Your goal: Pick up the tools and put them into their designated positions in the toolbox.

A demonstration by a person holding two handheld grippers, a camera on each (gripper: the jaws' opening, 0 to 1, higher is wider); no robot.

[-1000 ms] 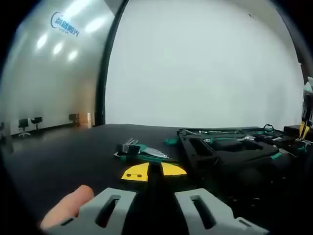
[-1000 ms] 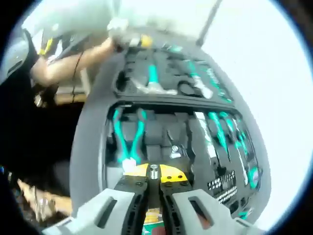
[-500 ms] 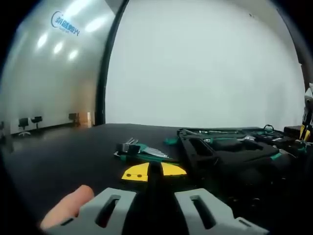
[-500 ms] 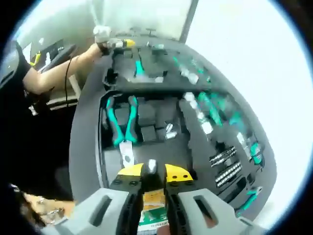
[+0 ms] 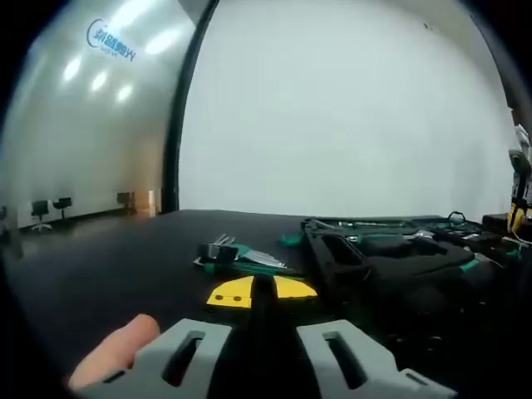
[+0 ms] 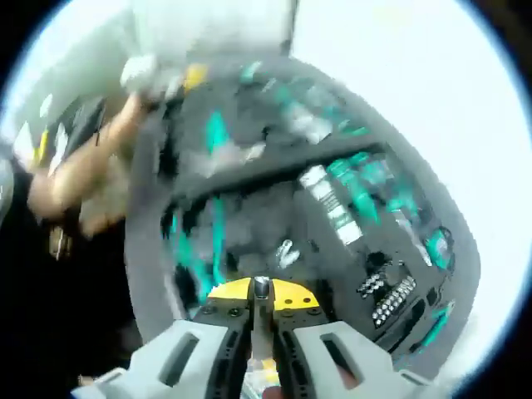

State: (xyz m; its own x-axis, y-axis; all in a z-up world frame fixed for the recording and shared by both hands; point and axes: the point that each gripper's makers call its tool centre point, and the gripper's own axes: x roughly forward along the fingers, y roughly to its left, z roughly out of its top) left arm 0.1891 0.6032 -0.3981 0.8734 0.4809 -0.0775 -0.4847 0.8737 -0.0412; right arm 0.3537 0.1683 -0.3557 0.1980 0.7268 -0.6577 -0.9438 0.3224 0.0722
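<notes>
The open black toolbox (image 5: 378, 253) lies on a black table, right of my left gripper (image 5: 262, 292), which is shut on nothing and low over the table. A set of hex keys (image 5: 238, 254) with a green holder lies just ahead of it. Seen blurred from above, the toolbox (image 6: 332, 249) holds green-handled pliers (image 6: 195, 249), screwdrivers (image 6: 357, 179) and a row of sockets (image 6: 391, 298). My right gripper (image 6: 262, 291) hovers over it, shut on a small silver-tipped tool (image 6: 262, 288). The right gripper (image 5: 519, 187) also shows at the far right edge.
A fingertip (image 5: 116, 349) rests beside the left gripper's jaws. From above, a person's arm (image 6: 83, 179) and the left gripper (image 6: 158, 73) lie past the toolbox's far left corner. A white wall stands behind the table (image 5: 125, 266).
The right gripper view has swung and blurred over the toolbox, with the silver-tipped tool still held. At the left gripper view's edge the right gripper has risen slightly. The left gripper has not moved.
</notes>
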